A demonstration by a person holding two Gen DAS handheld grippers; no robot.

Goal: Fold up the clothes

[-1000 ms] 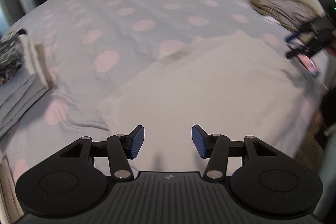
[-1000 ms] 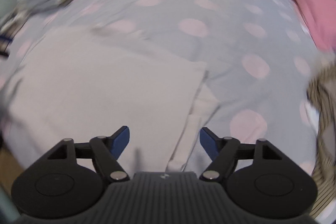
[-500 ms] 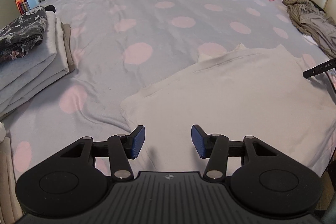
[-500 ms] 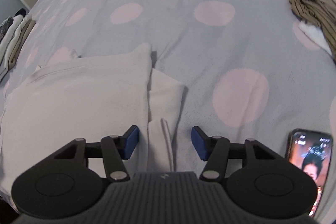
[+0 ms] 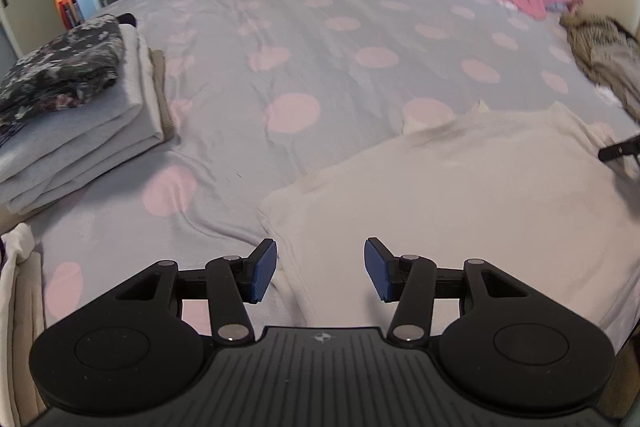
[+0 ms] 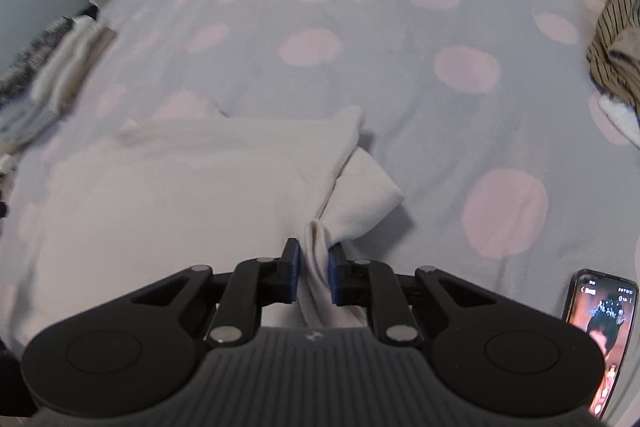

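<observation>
So the right gripper has just closed onto the white garment's sleeve; left gripper hangs open, and the folded stack looks blurry.

Right hand-held gripper closing (left agape).

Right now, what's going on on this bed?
A person is folding a white garment spread on the spotted bedspread. The right gripper has just closed on a bunched fold at the garment's edge. The left gripper hangs open over the opposite edge, gripping nothing. A folded stack waits aside.
</observation>
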